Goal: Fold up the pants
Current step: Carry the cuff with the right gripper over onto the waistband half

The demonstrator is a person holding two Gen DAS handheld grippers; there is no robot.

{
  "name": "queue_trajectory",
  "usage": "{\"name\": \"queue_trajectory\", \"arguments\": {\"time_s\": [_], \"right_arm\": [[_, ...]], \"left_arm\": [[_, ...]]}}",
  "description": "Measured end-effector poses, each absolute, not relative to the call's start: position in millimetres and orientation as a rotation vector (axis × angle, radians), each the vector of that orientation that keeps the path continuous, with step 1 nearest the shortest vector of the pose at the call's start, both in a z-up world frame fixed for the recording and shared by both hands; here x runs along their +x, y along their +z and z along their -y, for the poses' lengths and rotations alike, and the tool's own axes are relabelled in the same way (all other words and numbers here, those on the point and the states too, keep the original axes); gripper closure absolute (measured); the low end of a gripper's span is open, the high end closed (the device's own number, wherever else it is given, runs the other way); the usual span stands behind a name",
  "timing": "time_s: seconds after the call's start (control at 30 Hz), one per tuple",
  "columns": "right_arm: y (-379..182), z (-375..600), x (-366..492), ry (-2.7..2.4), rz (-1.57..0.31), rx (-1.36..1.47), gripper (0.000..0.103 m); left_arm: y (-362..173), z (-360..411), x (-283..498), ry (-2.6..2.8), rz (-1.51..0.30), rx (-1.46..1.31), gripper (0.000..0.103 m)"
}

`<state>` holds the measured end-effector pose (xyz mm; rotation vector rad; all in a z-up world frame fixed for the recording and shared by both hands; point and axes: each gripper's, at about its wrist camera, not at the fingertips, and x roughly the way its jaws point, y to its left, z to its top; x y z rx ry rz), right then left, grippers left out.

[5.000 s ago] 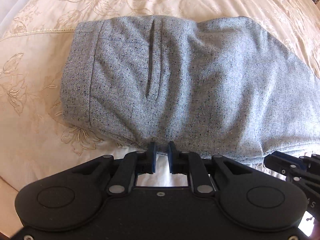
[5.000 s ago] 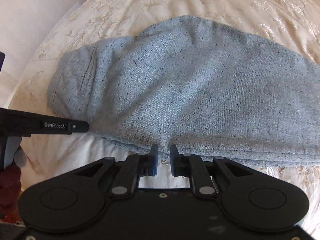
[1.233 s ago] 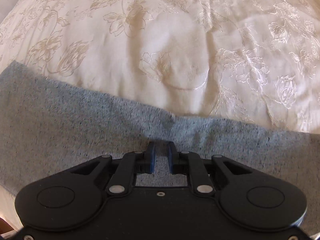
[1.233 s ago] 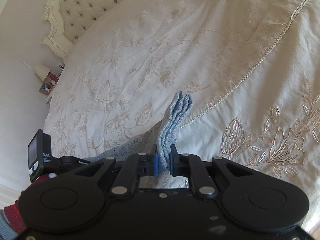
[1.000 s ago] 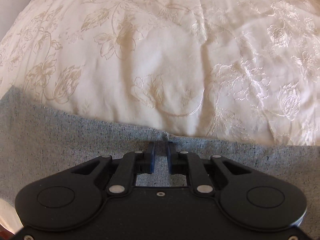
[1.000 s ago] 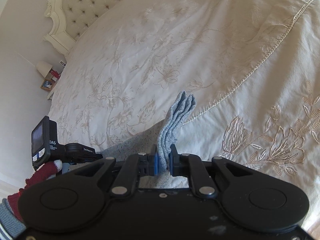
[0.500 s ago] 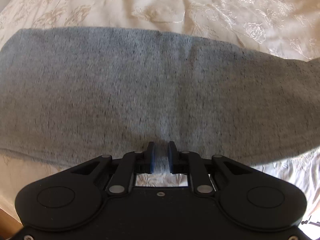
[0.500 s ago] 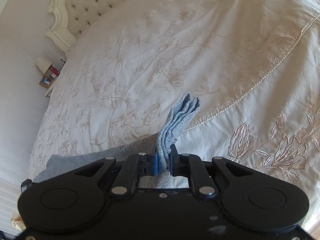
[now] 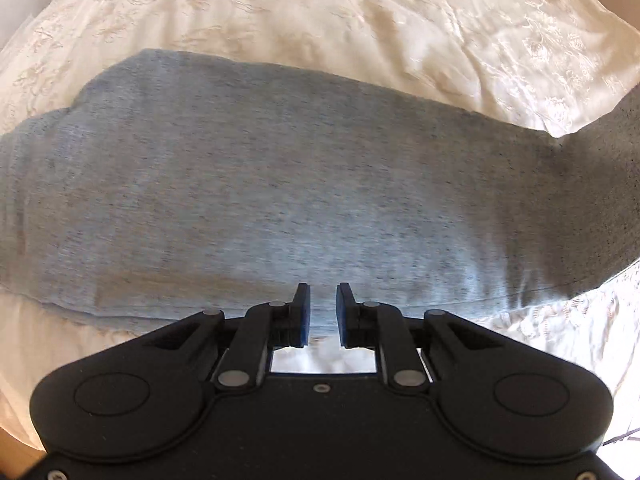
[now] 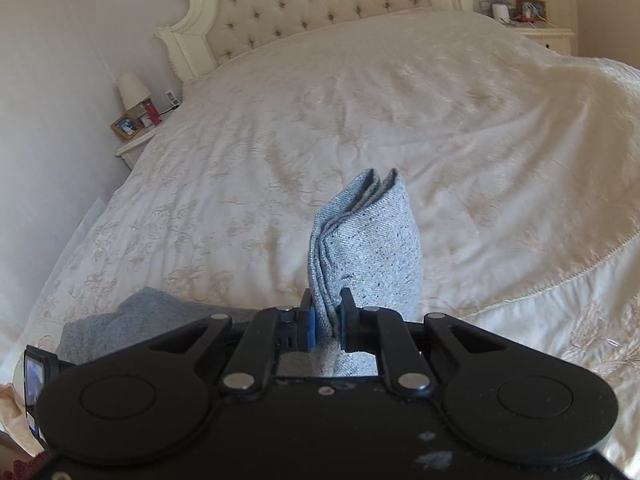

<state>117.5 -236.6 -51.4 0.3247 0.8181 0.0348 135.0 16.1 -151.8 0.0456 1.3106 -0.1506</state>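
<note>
Between the blue pads of the right gripper (image 10: 325,306) we see a thick bunch of the grey pants (image 10: 366,240), several layers stacked edge to edge and clenched tight, the cloth standing up past the fingertips in a blunt point. More of the same grey fabric trails off low and to the left of that gripper, lying on the cream bedspread (image 10: 400,120). At the lower left edge of this view a small black device with a lit screen (image 10: 34,376) pokes in. Beyond the cloth the embroidered bedspread runs back to a tufted cream headboard (image 10: 320,0); a nightstand (image 10: 136,146) on the left carries a lamp (image 10: 131,88) and a framed photo, and a second nightstand stands at the far right.

In the left wrist view, the left gripper (image 9: 323,308) points steeply down with its jaws a narrow gap apart. The near edge of the pants (image 9: 280,184) shows in that gap, but we cannot tell whether the pads actually press on it or merely hover over it. From there the pants spread out wide across the frame as one long, smooth grey band lying flat on the bedspread (image 9: 360,20), with their right end rising off toward the frame's edge. The picture is slightly blurred.
</note>
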Motion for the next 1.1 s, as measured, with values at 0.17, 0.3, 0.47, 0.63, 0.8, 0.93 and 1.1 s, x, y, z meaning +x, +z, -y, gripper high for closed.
{"name": "queue_trajectory", "arguments": {"time_s": [0.17,0.3,0.47,0.63,0.8,0.93,1.1], "right_arm": [[-73.9,112.4,137.5,0.168,-0.835,0.259,0.091],[-128.4,34.9,152.1,0.224,-0.919,0.239,0.091],[-181.5,-24.7,159.3,0.273,-1.031,0.168,0.078],[-160.5,-13.8,152.0,0.349,-0.982,0.267,0.075],[-140.1,32.2,145.3,0.26,-0.948,0.316,0.075],[-159.9,86.4,145.4,0.085,-1.023,0.321,0.074],[-206.4,147.3,146.2,-0.074,-1.176,0.374,0.082]], "left_arm": [[-147.4,-86.3,144.4,-0.119,-1.294,0.063,0.081],[-145.0,-134.1,146.0,-0.086,-1.293,0.078,0.081],[-138.9,-169.9,150.4,-0.066,-1.282,0.083,0.081],[-132.7,-175.4,156.5,-0.086,-1.267,0.061,0.081],[-129.1,-155.5,168.1,-0.135,-1.251,0.009,0.081],[-135.3,-121.2,175.4,-0.177,-1.269,0.011,0.081],[-165.0,-87.2,170.8,-0.155,-1.345,0.033,0.065]]}}
